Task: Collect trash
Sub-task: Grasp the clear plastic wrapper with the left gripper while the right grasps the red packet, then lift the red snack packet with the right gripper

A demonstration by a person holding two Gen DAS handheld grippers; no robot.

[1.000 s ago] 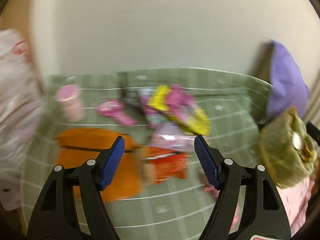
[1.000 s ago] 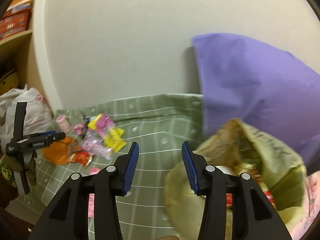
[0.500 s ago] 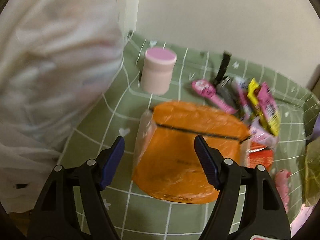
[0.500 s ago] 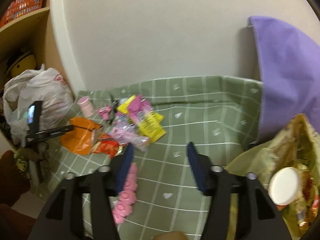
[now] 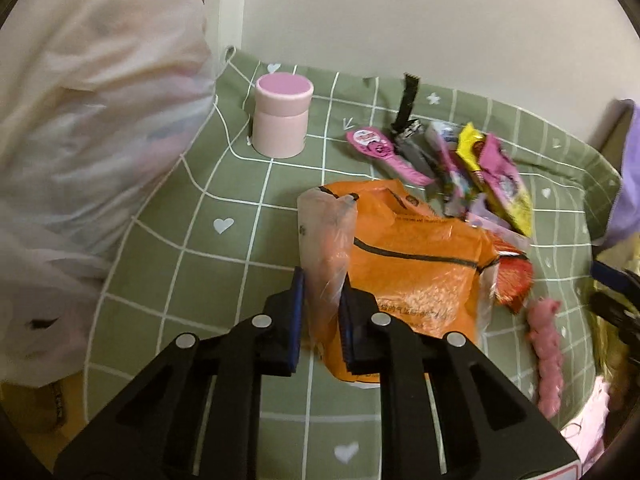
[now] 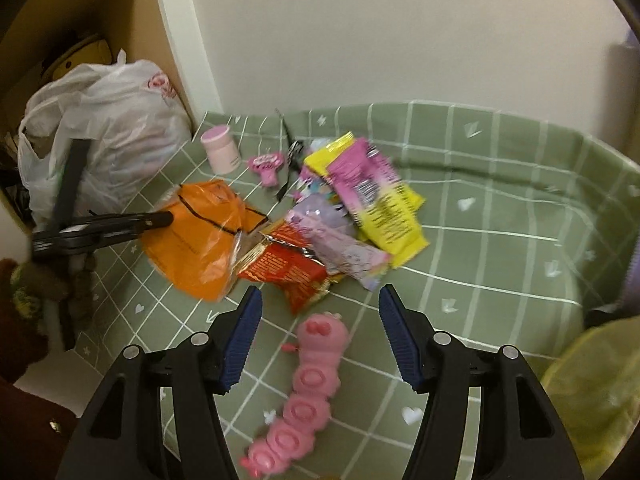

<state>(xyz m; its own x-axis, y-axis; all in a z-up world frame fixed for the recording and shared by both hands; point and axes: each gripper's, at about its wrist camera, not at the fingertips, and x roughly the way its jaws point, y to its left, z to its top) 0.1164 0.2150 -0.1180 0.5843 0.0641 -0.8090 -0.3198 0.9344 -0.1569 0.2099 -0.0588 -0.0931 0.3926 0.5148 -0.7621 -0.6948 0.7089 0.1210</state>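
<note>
My left gripper [image 5: 322,300] is shut on the near edge of an orange plastic bag [image 5: 420,272] that lies on the green checked cloth [image 5: 180,280]. The bag also shows in the right wrist view [image 6: 196,248], with the left gripper [image 6: 160,220] at its left edge. My right gripper [image 6: 320,320] is open and empty, low over a pink caterpillar toy [image 6: 308,384]. Beyond it lie a red snack wrapper [image 6: 288,272], a lilac wrapper [image 6: 340,244] and a pink-and-yellow wrapper [image 6: 376,200].
A pink round box [image 5: 282,114] stands at the back left. A full white plastic bag [image 5: 80,120] sits at the left edge. A pink fan-shaped wrapper [image 5: 380,152] and a black strip [image 5: 406,104] lie behind. A yellow-green bag [image 6: 600,392] is at the right.
My left gripper has closed on the orange bag's edge. My right gripper has swung left and down, from the yellow-green bag toward the wrapper pile, and has opened wider.
</note>
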